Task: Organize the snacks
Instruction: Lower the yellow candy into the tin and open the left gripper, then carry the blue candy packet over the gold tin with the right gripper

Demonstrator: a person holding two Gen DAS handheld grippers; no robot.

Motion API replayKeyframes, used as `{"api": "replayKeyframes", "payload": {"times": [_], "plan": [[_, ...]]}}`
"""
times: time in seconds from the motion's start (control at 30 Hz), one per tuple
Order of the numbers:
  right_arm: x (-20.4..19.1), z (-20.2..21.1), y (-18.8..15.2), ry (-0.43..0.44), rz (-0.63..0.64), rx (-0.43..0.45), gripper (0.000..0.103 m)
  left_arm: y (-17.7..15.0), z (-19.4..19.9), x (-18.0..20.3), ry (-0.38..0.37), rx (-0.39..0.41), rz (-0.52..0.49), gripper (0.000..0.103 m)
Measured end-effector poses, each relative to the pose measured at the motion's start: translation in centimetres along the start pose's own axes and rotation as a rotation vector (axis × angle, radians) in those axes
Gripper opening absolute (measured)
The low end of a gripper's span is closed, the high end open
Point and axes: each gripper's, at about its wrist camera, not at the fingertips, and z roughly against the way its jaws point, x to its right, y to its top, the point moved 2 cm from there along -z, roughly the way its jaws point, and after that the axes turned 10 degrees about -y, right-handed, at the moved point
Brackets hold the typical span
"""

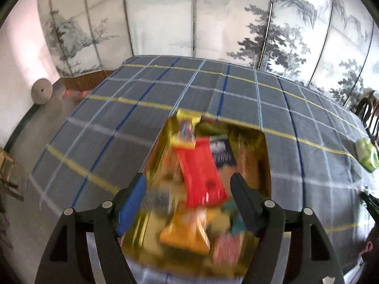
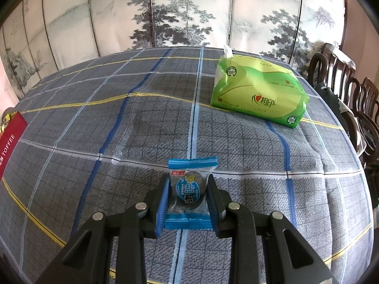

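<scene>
Left wrist view, blurred: the left gripper (image 1: 189, 189) hangs above a gold tray (image 1: 265, 156) that rests on the table (image 1: 118, 108), which is covered in a grey checked cloth. Its fingers (image 1: 133, 198) stand well apart with nothing between them. No earlier frame is supplied, so only the present stance is recorded. The tray holds a heap of snack packets: a red packet (image 1: 201, 177) lies at the middle of the heap, a yellow packet (image 1: 187, 135) at the tray's far end, an orange packet (image 1: 187, 236) at its near end — the remaining wrappers are too smeared to identify. Far to the right of the tray, near the table edge, lies a green tissue pack (image 1: 366, 156). Right wrist view, sharp: a red toffee box (image 2: 10, 139) shows at the extreme left, to the left of the tissue pack and well apart from it. The right gripper (image 2: 189, 197) is closed on a small blue-edged snack packet (image 2: 189, 189) — its fingers (image 2: 163, 203) press both sides of the wrapper, which carries a dark round item inside. This held packet sits nearer the camera than the tissue pack (image 2: 258, 94), left of it and well apart. The tissue pack lies on the table with a white sheet protruding from its top. Dark wooden chairs (image 2: 350, 99) stand beyond the table edge, right of the tissue pack.
</scene>
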Motion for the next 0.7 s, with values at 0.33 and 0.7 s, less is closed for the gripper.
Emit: {"api": "replayKeyframes", "payload": {"times": [0.33,0.7], "plan": [[-0.3,1.8,-1.3,0.073,-0.072,-0.003,0.029,-7.8,4.8,3.7,0.025,0.005,-0.129,0.069],[-5.7,7.1,0.0,0.224,-0.042,0.07,0.029,-10.3,6.8,6.0,-0.017,0.026,-0.171,0.075]]}}
